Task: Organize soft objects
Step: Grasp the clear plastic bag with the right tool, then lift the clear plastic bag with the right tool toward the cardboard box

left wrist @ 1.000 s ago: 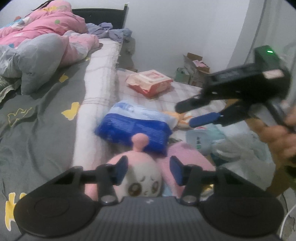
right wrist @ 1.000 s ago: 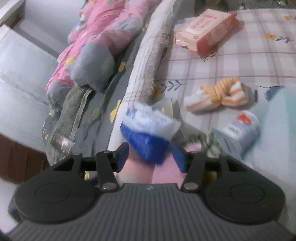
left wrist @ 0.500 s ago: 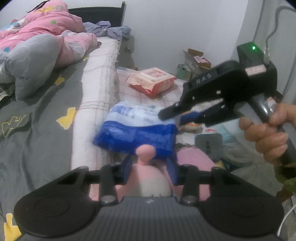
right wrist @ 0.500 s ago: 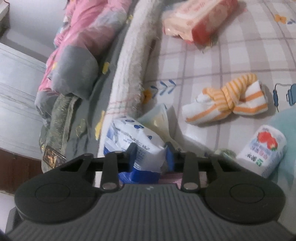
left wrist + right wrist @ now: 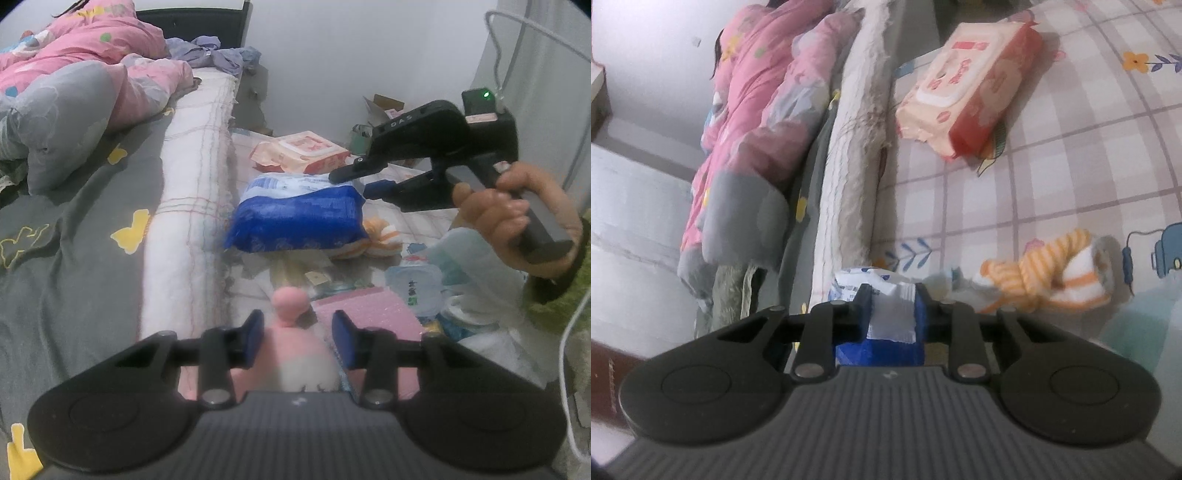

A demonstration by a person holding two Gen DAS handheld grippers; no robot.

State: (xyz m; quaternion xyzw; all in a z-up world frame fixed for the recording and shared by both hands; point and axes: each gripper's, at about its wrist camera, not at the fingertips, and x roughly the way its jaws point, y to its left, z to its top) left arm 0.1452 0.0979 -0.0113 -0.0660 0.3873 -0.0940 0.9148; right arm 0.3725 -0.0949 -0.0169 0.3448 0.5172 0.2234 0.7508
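Left wrist view: left gripper (image 5: 297, 339) low over the bed, fingers (image 5: 252, 338) partway apart with a pink plush toy (image 5: 295, 354) between them. Pads sit against the toy's sides; reads as a light grip on its rounded head, the pink knob on top poking forward past the tips. Toy is very close to the lens and blurred, so how firm the hold is stays uncertain.

Ahead and to the right, the right gripper (image 5: 351, 181) comes in from the right, held by a hand (image 5: 517, 221) in a green sleeve. Its tips are at the right-hand end of a blue and white soft pack (image 5: 295, 214).

Right wrist view: right gripper (image 5: 891, 310) has its fingers (image 5: 863, 308) closing on the white end of the soft pack (image 5: 892, 321), pads pressing the crinkled wrapper from both sides.

Key relation: pack's long axis runs left to right across the left wrist view, roughly crosswise to the left gripper's line and endways to the right one. Right hand is plainly the nearer and already has the end; pack hangs clear of the checked sheet (image 5: 1052, 155), its far end free.

Judgement: held by one end, the pack will likely sag and swing when carried.

Nearby on the sheet: a pink wipes packet (image 5: 967, 85), a knotted orange-striped cloth (image 5: 1045, 273).
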